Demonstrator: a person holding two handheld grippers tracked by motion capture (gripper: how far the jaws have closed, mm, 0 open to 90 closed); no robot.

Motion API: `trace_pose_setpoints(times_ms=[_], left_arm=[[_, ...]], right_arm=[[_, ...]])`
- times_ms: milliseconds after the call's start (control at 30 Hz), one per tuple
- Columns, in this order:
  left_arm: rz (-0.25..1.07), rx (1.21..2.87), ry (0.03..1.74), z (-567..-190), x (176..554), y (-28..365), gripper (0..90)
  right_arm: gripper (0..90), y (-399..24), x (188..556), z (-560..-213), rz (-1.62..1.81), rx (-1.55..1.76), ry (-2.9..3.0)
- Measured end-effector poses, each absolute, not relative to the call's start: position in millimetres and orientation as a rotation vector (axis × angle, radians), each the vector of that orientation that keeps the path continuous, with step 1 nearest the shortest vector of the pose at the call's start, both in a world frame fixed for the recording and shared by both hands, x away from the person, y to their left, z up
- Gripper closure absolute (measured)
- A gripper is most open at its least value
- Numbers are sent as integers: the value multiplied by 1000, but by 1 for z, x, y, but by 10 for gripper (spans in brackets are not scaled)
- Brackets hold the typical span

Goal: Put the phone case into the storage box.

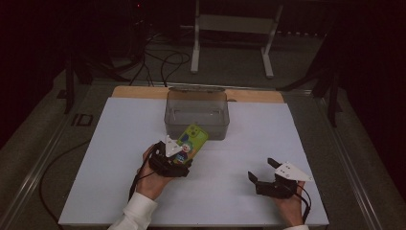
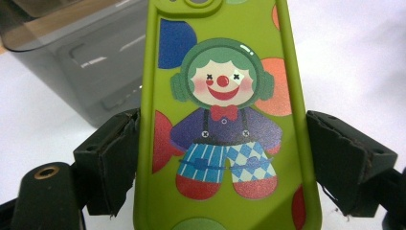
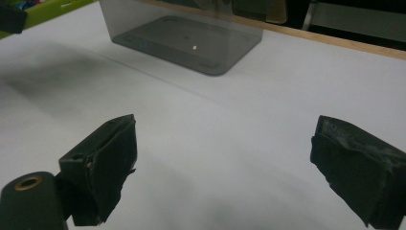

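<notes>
Gripping a green phone case (image 2: 225, 120) with a clown print by its long sides, my left gripper (image 1: 168, 160) holds it just before the smoky plastic bin (image 1: 196, 115); my right gripper (image 1: 270, 178) rests jaws wide over the desk (image 1: 110, 158).

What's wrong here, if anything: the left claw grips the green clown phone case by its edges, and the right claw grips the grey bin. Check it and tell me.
The right claw grips nothing: the right gripper view shows its jaws wide apart over bare white table, with the grey bin well beyond them. The rest stands: the left claw grips the green clown phone case by its edges.
</notes>
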State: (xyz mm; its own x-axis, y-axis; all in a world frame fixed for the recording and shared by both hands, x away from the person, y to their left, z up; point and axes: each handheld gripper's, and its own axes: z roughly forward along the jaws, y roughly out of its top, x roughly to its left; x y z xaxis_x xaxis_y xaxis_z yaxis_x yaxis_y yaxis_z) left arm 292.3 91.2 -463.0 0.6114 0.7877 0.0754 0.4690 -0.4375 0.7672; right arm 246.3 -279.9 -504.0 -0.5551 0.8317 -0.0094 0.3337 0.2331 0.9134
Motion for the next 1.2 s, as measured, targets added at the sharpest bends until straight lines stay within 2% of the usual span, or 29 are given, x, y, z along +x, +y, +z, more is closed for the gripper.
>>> trace_pose_setpoints(times_ms=[533, 1200], left_arm=[[626, 1988, 1032, -454, 286, 112, 165], [645, 1892, 1081, -447, 290, 127, 164]], right_arm=[[91, -281, 248, -503, 1374, 1119, 2006], [91, -271, 257, -500, 1558, 1224, 1947]])
